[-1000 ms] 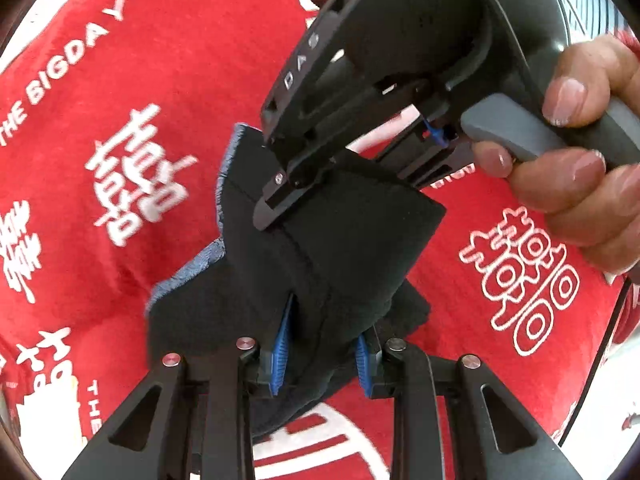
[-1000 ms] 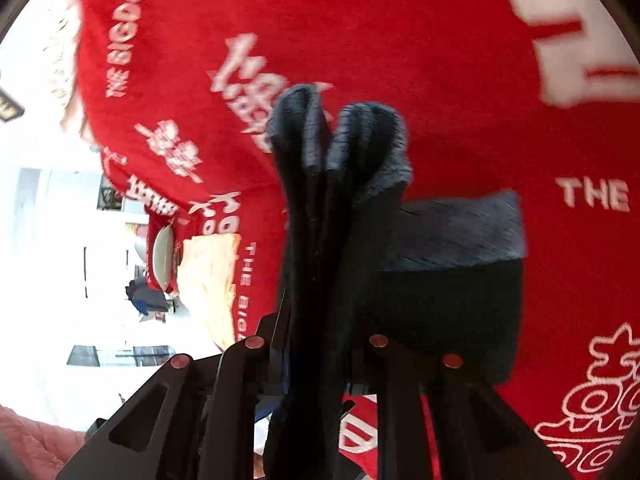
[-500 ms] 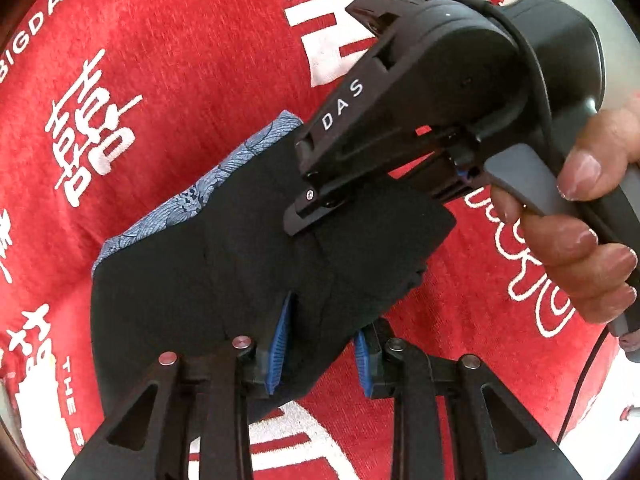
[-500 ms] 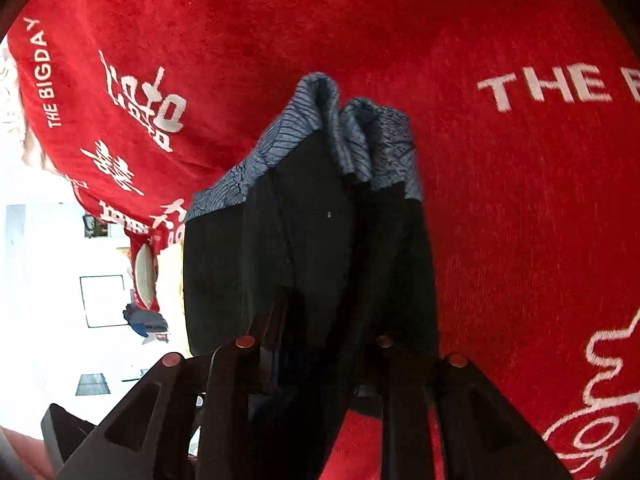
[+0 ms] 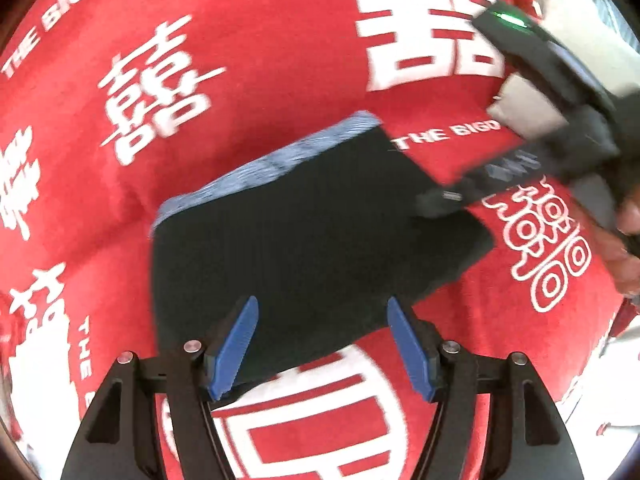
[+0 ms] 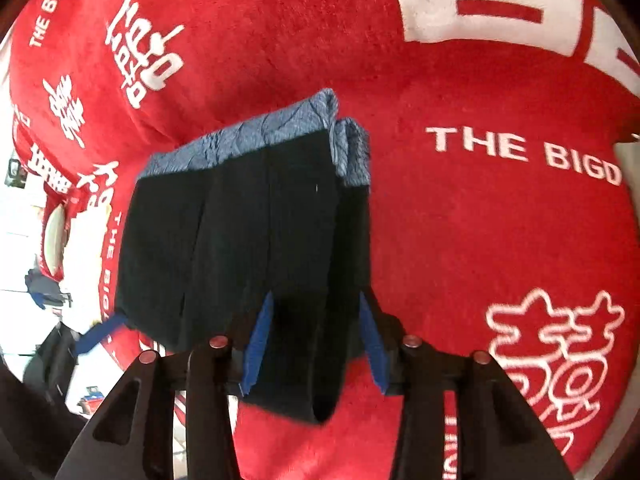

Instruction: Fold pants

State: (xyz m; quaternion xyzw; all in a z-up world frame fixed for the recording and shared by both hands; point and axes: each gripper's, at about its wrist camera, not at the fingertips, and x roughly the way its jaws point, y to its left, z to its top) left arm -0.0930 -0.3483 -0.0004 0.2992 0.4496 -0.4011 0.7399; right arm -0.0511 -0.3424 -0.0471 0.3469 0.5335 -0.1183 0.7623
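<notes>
The folded black pants (image 5: 312,240) with a blue patterned waistband (image 5: 272,164) lie on the red blanket (image 5: 240,60). My left gripper (image 5: 322,344) is open, its blue pads apart over the pants' near edge. In the right wrist view the pants (image 6: 240,240) lie folded, waistband (image 6: 260,136) at the far side. My right gripper (image 6: 314,344) is open, its pads either side of a raised fold of the pants' near edge. The right gripper also shows in the left wrist view (image 5: 440,200), at the pants' right corner.
The red blanket (image 6: 480,220) with white lettering covers the whole surface. Its edge drops off at the left in the right wrist view, with a bright room (image 6: 24,280) beyond. A pale cushion (image 5: 576,52) lies at the top right in the left wrist view.
Both grippers have opened and let go of the pants, which now lie spread flat on the blanket. The right gripper has drawn back to the right.
</notes>
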